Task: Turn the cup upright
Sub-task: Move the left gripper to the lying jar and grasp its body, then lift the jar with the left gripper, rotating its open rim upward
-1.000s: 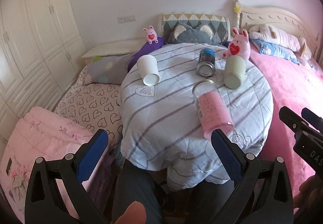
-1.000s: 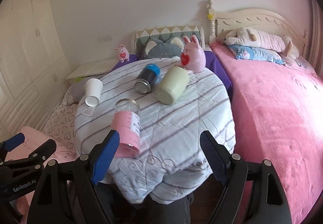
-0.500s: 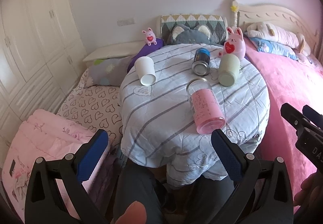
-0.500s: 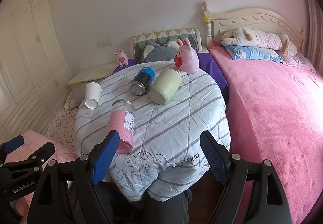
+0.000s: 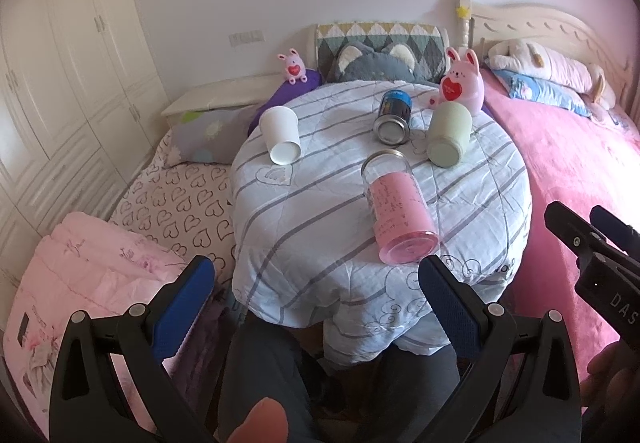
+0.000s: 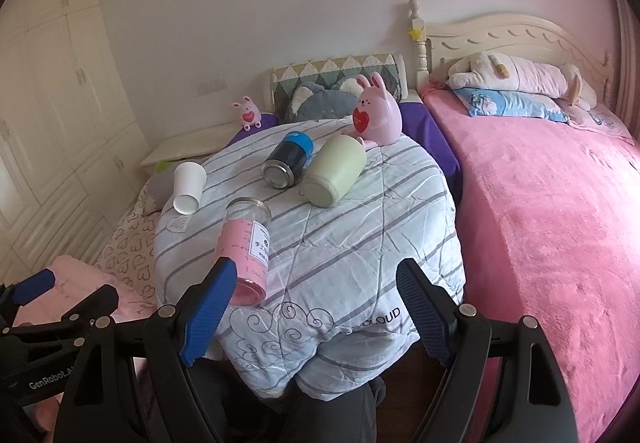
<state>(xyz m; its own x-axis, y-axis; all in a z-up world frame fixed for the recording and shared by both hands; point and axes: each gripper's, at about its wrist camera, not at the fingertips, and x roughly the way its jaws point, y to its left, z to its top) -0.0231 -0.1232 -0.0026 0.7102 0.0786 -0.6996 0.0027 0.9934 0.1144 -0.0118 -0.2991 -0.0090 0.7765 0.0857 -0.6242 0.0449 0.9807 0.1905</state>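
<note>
Several cups lie on their sides on a round table under a striped cloth: a white paper cup, a dark can with a blue end, a pale green cup, and a glass jar with a pink label nearest me. My left gripper is open and empty, short of the table's near edge. My right gripper is open and empty, also short of the table; its left pad overlaps the jar's base in view.
A pink rabbit toy stands at the table's far edge. A bed with a pink blanket runs along the right. A low mattress with heart print and pink bedding lie left. White wardrobes line the left wall.
Both grippers have pulled back and risen a little from the table, so the cups look smaller. The cups have not moved. Both grippers stay open.
</note>
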